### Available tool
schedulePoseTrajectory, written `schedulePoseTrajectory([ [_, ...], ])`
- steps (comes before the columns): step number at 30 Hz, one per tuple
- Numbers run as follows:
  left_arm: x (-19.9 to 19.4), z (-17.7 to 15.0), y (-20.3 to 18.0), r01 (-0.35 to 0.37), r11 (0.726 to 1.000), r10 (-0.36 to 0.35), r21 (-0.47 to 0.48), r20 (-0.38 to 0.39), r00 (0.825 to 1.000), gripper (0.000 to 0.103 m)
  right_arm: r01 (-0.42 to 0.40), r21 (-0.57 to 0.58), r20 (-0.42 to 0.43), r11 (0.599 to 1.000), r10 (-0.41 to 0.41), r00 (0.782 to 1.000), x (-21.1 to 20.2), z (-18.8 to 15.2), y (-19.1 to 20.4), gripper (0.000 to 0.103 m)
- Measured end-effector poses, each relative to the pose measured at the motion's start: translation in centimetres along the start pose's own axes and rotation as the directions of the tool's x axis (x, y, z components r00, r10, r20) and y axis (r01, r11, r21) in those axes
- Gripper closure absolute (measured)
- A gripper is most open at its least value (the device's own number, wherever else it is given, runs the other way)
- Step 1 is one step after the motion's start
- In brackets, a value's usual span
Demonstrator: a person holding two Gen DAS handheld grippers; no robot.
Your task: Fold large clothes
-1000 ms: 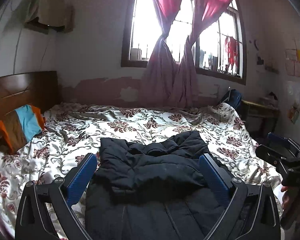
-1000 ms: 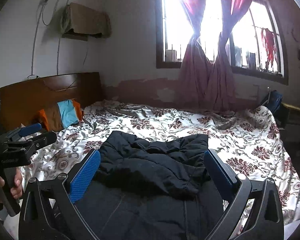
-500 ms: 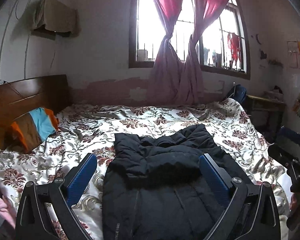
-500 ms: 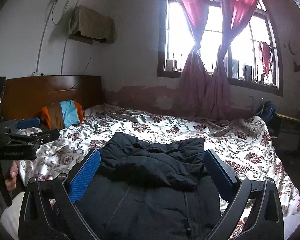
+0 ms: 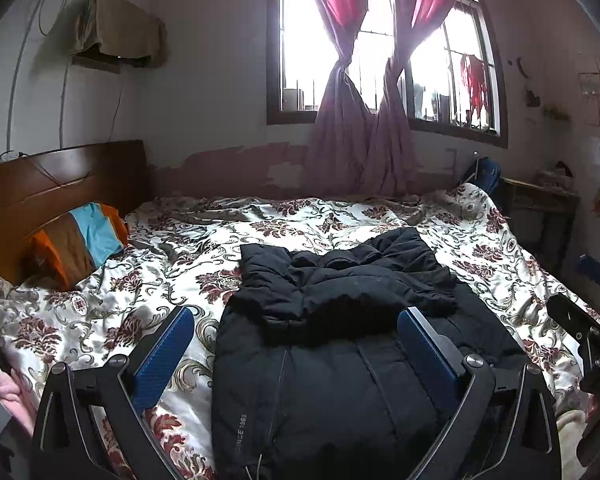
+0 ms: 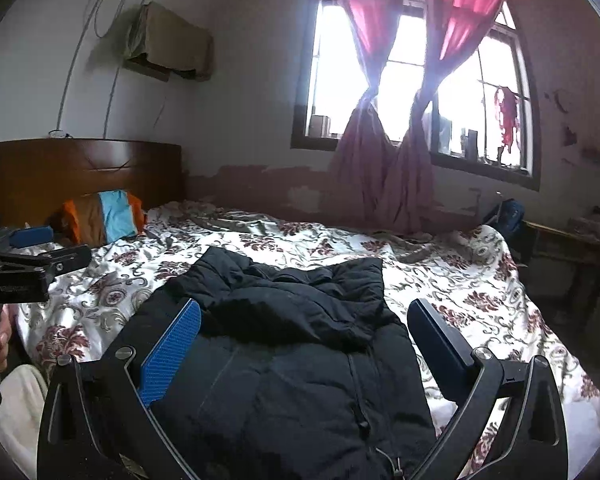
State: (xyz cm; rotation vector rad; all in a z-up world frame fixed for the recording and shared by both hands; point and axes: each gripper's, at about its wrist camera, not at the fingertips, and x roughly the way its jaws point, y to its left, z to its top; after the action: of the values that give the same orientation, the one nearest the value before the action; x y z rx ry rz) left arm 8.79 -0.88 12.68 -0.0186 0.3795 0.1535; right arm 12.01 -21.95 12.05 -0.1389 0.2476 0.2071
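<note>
Jacket (image 5: 332, 360), black and quilted, lies flat on the bed (image 5: 100, 320) near its front edge, the upper part folded down over the body in a puffy, creased heap. Small pale lettering runs along its lower left panel, and a zip line runs down the front.

Left gripper (image 5: 296, 332) is held level above the bed's near edge, pointing toward the window (image 5: 380, 40), its jaws spread wide. One blue ribbed pad (image 5: 160, 356) sits over the floral bedspread just left of the jacket; the other (image 5: 428, 356) overlaps the jacket's right half. Neither touches the cloth, as far as can be told.

Right gripper (image 6: 304, 332) is posed the same way, jaws wide apart and empty. Its left pad (image 6: 172, 352) lies over the jacket's left side and its right pad (image 6: 436, 344) over the bedspread just right of the jacket, so most of the jacket shows between the fingers.

Bedspread is glossy, cream with dark red flowers and grey scrolls, and rumpled. A striped orange, brown and blue pillow (image 5: 80, 240) leans on the wooden headboard (image 5: 60, 184). Pink curtains (image 5: 360, 120) are knotted at the window.
</note>
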Motion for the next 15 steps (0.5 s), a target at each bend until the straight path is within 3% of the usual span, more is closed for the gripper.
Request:
schedulePoseTrajectory([
  [6,-0.5,-2.0,0.5,0.003,1.000,-0.003,-0.006,0.010,1.000,0.001,0.028,-0.023,-0.061,0.999,-0.029,0.998,-0.2,-2.0,-0.4,0.002],
  [15,-1.2,-7.0,3.2,0.041,0.997,-0.046,-0.068,-0.082,0.996,0.001,0.023,-0.101,-0.251,0.995,-0.047,0.967,-0.7,-5.6,-2.5,0.002],
])
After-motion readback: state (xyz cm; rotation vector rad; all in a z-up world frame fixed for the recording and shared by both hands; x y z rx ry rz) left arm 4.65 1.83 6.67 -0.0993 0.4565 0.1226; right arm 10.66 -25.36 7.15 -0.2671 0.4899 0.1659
